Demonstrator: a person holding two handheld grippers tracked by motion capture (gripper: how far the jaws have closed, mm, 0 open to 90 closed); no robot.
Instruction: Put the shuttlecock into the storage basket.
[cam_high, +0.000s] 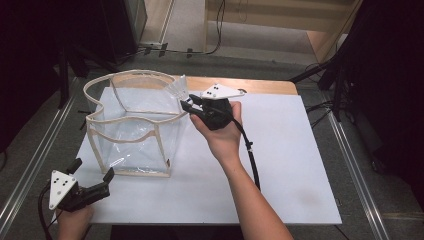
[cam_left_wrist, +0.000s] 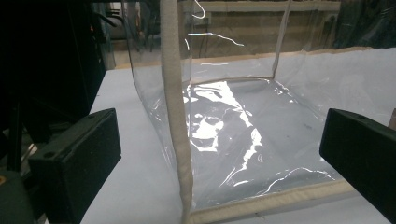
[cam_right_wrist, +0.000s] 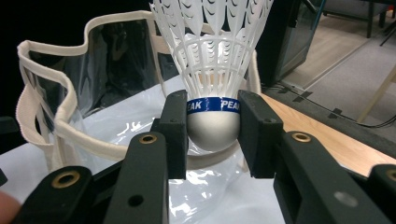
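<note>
Right gripper (cam_right_wrist: 212, 133) is clamped on a shuttlecock (cam_right_wrist: 212, 70), pads pinching its rounded base, skirt pointing away past the fingertips. It sits right at the far rim of the clear bag (cam_high: 132, 125), probably just over the edge; hard to tell from above. Left gripper (cam_high: 90, 177) has jaws wide apart with nothing between them, near the bag's front corner, bag wall straight ahead of it

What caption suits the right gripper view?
Right gripper clamps a white shuttlecock by its base above the clear bag.
</note>
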